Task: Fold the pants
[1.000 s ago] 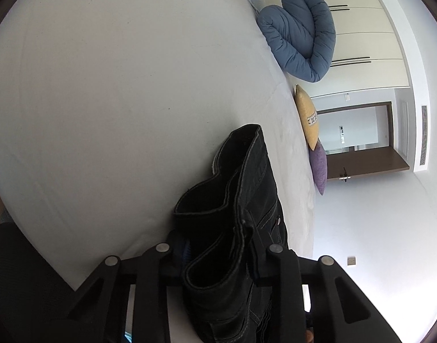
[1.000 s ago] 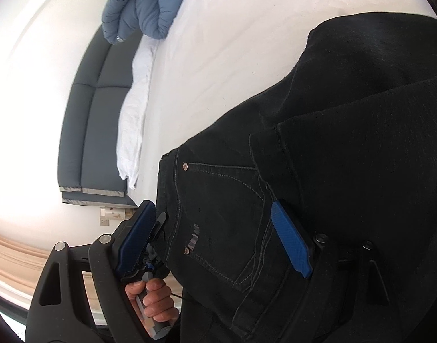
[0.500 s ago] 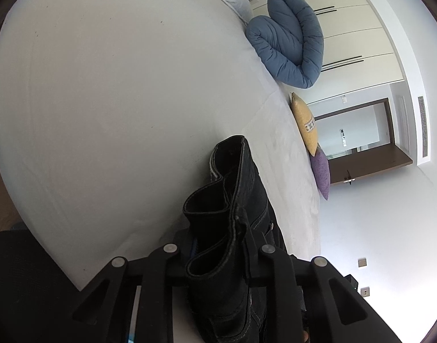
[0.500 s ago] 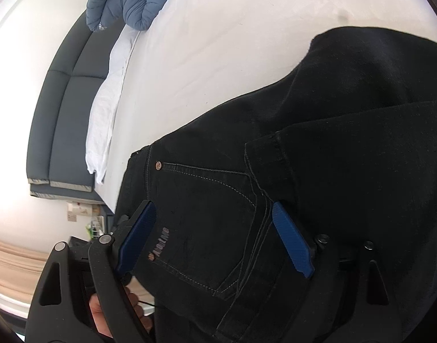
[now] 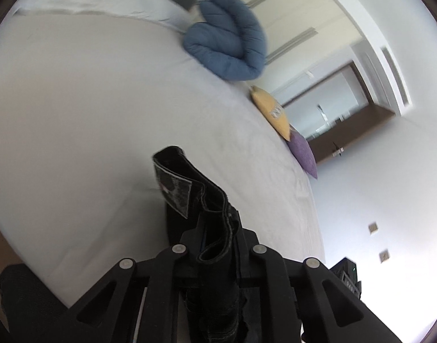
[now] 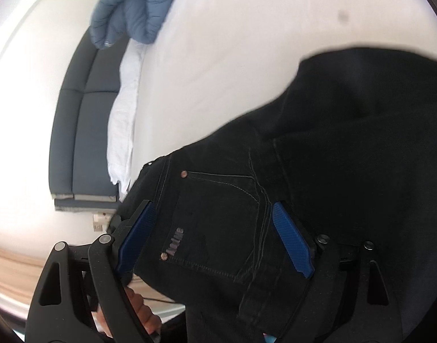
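Observation:
The black jeans [image 6: 318, 171] hang over the white bed [image 6: 247, 43] and fill most of the right wrist view, back pocket with rivets facing me. My right gripper [image 6: 215, 237] is open, its blue pads [image 6: 290, 240] standing on either side of the pocket, apart from each other. In the left wrist view my left gripper [image 5: 218, 245] is shut on the bunched waistband of the jeans [image 5: 195, 191], held above the bed [image 5: 75, 114]; a patch label shows on the raised end.
A rolled blue duvet [image 5: 227, 34] lies at the far side of the bed, with a yellow cushion [image 5: 272, 111] and a purple cushion [image 5: 303, 151] along the right edge. A dark grey headboard [image 6: 81, 120] and white pillow [image 6: 124, 108] are at the left. A doorway [image 5: 333, 114] is beyond.
My left gripper has closed tighter on the waistband and tilted up, so the bunch looks narrower. The right gripper has shifted along the jeans, with the pocket now between its pads.

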Motion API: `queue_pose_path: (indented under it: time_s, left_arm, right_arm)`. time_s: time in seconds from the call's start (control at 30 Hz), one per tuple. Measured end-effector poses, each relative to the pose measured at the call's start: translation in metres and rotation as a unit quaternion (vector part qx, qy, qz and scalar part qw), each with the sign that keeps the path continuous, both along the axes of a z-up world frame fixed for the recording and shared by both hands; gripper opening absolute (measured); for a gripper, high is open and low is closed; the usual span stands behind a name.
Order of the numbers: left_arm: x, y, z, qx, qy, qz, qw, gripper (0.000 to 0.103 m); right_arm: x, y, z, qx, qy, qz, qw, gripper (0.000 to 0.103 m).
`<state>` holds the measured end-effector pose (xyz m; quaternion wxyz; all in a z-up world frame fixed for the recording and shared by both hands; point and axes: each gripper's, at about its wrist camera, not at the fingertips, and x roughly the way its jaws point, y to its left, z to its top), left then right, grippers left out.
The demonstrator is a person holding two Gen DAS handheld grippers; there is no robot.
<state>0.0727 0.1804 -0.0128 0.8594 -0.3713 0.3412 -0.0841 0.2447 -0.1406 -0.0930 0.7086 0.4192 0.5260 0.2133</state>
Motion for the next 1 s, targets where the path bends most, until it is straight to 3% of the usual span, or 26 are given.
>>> queue_pose_path:
  time_s: [0.1, 0.17, 0.27, 0.4, 0.5, 0.8, 0.93, 1.0]
  left_arm:
    - [0.003, -0.047, 0.027, 0.055, -0.027, -0.053, 0.9967, 0.014]
    - [0.001, -0.089, 0.038, 0.096, -0.043, -0.102, 0.9892, 0.014]
    - [-0.006, -0.155, 0.036, 0.165, -0.054, -0.171, 0.9699, 0.014]
    - [-0.018, -0.223, -0.001, 0.25, -0.036, -0.237, 0.938, 0.014]
    - [-0.032, -0.25, -0.019, 0.292, -0.031, -0.276, 0.9153, 0.014]
    - [-0.059, -0.294, -0.027, 0.35, -0.055, -0.347, 0.8683, 0.014]
    - [-0.069, -0.315, -0.031, 0.357, -0.062, -0.373, 0.8541, 0.014]
    - [-0.07, -0.318, -0.033, 0.354, -0.061, -0.381, 0.8516, 0.014]
  right_arm:
    - [-0.006, -0.024, 0.012, 0.016, -0.02, -0.004, 1.0, 0.084]
    - [-0.01, -0.047, 0.017, 0.036, -0.028, -0.016, 0.999, 0.084]
    - [-0.014, -0.08, 0.016, 0.066, -0.03, -0.032, 0.997, 0.084]
    - [-0.028, -0.121, 0.005, 0.098, -0.018, -0.049, 0.994, 0.084]
    - [-0.041, -0.137, -0.002, 0.081, -0.012, -0.051, 0.995, 0.084]
    - [-0.055, -0.135, -0.004, 0.068, -0.048, -0.026, 0.996, 0.083]
    - [-0.053, -0.127, 0.005, 0.008, -0.067, 0.004, 0.998, 0.04]
    - [-0.059, -0.132, 0.006, -0.012, -0.068, 0.01, 0.998, 0.029]
